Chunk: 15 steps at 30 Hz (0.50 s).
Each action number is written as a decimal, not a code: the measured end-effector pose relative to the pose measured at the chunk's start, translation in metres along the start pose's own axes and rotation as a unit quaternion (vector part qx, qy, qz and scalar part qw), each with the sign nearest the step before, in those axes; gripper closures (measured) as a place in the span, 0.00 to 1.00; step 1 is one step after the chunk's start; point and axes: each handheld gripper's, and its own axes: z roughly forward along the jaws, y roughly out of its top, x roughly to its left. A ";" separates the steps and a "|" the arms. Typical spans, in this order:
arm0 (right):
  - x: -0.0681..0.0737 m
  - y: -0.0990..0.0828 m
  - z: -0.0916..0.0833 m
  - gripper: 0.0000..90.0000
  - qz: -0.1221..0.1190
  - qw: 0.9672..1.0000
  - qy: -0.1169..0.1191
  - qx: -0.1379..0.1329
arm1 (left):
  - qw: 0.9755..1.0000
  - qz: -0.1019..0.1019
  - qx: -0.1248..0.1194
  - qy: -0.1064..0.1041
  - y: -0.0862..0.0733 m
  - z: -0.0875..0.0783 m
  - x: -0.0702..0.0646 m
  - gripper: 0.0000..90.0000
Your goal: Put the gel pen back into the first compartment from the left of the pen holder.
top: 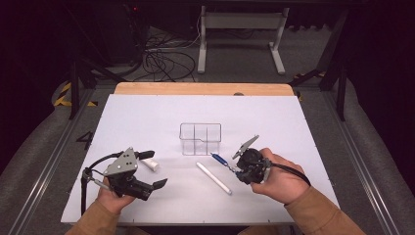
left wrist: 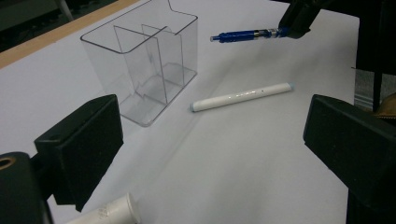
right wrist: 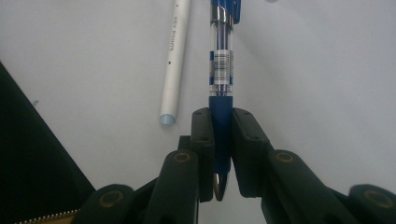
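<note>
Blue pen (right wrist: 221,70) is clamped by its grip in the right claw (right wrist: 222,140), lifted off the tabletop (top: 147,117) beside the white marker (top: 214,178); left claw (left wrist: 210,135) gapes wide, empty, facing the clear organizer (left wrist: 144,65).

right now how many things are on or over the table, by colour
blue: 1, the blue pen clamped in the right gripper
white: 2, the white pen and the small white tube
clear: 1, the divided clear box
total: 4
</note>
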 end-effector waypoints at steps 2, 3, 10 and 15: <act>0.001 0.002 -0.001 0.89 -0.025 1.000 0.005 -0.006 | 1.000 0.000 0.000 -0.004 0.000 0.000 -0.001 0.07; 0.001 0.003 -0.001 0.89 -0.030 0.999 0.011 -0.005 | 1.000 -0.003 -0.002 -0.007 0.000 0.000 -0.001 0.07; 0.003 0.010 -0.001 0.89 -0.069 0.997 0.042 -0.018 | 1.000 -0.002 -0.001 -0.012 0.001 0.000 0.000 0.10; 0.005 0.014 -0.001 0.89 -0.119 0.991 0.049 -0.024 | 1.000 -0.003 -0.001 -0.016 0.002 0.000 -0.001 0.10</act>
